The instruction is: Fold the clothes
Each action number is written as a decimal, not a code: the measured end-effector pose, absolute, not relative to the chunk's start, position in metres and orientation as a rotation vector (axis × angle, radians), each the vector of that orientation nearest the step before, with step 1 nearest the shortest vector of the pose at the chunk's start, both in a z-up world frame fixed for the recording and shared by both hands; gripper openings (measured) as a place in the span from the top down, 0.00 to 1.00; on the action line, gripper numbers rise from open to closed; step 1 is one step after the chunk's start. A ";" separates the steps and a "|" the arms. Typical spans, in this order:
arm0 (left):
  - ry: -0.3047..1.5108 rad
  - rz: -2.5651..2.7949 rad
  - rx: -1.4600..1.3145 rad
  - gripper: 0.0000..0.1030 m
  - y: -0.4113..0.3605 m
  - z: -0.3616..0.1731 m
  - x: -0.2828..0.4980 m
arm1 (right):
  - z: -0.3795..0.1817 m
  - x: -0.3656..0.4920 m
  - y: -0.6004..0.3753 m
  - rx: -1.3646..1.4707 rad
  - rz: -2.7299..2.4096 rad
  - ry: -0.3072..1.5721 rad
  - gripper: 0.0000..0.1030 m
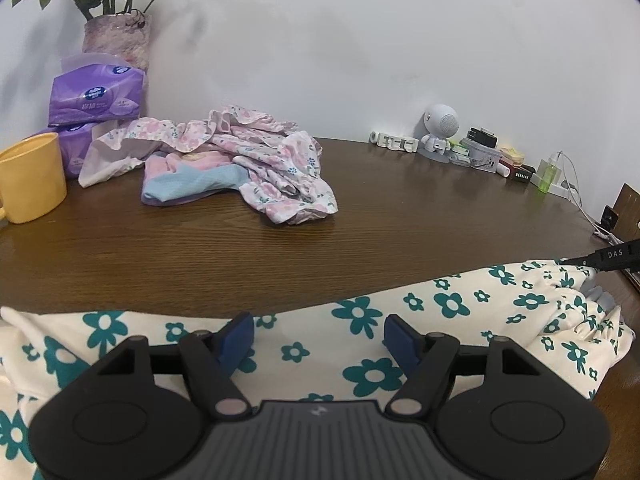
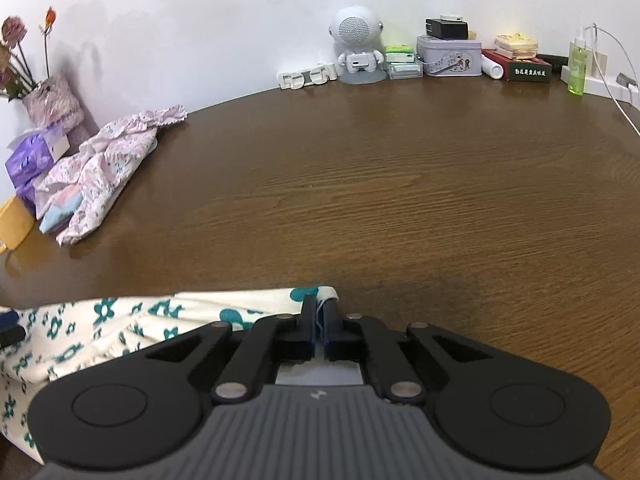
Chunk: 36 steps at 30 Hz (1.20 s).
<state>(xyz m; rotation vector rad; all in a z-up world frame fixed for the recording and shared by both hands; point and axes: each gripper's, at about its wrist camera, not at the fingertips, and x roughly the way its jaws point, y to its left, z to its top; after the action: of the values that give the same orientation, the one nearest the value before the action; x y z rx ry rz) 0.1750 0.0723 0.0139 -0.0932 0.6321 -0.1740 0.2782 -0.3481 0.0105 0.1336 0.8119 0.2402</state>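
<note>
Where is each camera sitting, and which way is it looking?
Left wrist: on the left gripper, looking across the cream flowered garment and wooden table toward the wall; its open blue-tipped fingers show.
Right wrist: on the right gripper, facing the same wall; its fingers, shut on the garment's edge, show.
Shared: the garment, table, pink clothes pile, white robot speaker; the right gripper's tip shows at the left view's right edge.

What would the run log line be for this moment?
task: fold clothes | left gripper: open over garment | right gripper: shut on garment edge | pile: untouched, far left of table
</note>
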 end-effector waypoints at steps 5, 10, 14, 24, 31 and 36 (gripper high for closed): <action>0.619 -0.173 -0.112 0.31 0.074 0.016 0.172 | 0.012 0.277 -0.343 0.103 0.240 0.798 0.92; 0.568 -0.155 -0.199 0.31 0.094 0.039 0.151 | 0.024 0.269 -0.350 0.161 0.255 0.759 0.61; 0.539 -0.066 -0.233 0.31 0.125 0.057 0.128 | 0.041 0.255 -0.344 0.132 0.245 0.688 0.61; 0.624 0.019 -0.303 0.41 0.178 0.058 0.123 | 0.056 0.233 -0.273 0.030 0.443 0.617 0.55; 0.662 0.057 -0.316 0.50 0.205 0.059 0.118 | 0.049 0.213 -0.215 -0.058 0.554 0.601 0.54; 0.648 0.044 -0.259 0.53 0.207 0.059 0.113 | 0.046 0.202 -0.176 -0.125 0.643 0.595 0.53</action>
<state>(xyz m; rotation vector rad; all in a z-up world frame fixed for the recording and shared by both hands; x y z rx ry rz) 0.1134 0.2071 0.0593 -0.2586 0.6475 0.0445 0.2015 -0.1758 0.0456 -0.1253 0.5951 0.6430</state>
